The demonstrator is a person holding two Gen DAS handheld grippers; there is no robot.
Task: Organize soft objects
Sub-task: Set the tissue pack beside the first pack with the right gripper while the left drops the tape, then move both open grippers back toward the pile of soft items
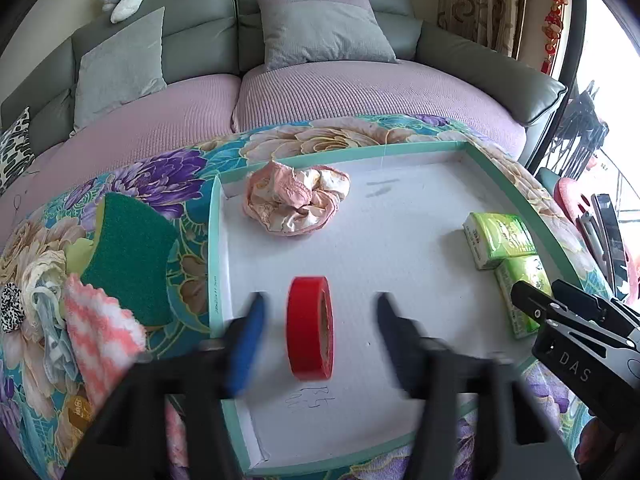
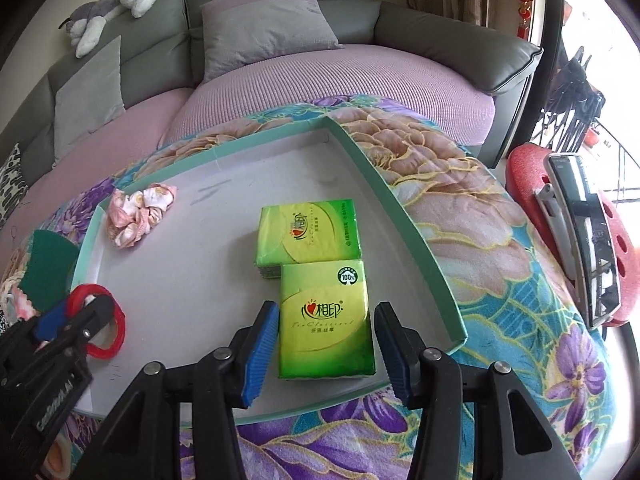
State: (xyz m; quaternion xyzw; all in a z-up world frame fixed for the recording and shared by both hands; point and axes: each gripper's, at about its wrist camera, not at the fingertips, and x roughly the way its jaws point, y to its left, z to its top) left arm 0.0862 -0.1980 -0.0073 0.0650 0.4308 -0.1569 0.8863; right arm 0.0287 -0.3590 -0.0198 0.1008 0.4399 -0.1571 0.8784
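A white tray with a mint-green rim (image 1: 216,240) lies on a floral blanket. In the left wrist view a red tape roll (image 1: 310,328) stands on edge in the tray between the blue pads of my left gripper (image 1: 320,320), with a gap on each side. My right gripper (image 2: 326,340) straddles the nearer green tissue pack (image 2: 326,320), which lies flat on the tray, and its pads do not squeeze it. A second tissue pack (image 2: 306,236) lies just behind it. A crumpled pink floral cloth (image 1: 296,204) sits at the tray's far left corner.
Left of the tray lie a green sponge (image 1: 128,260), a pink-and-white striped cloth (image 1: 100,332) and a black-and-white scrunchie (image 1: 12,308). A sofa (image 1: 360,92) with grey cushions stands behind. At the right a red stool (image 2: 524,172) carries a phone (image 2: 588,240).
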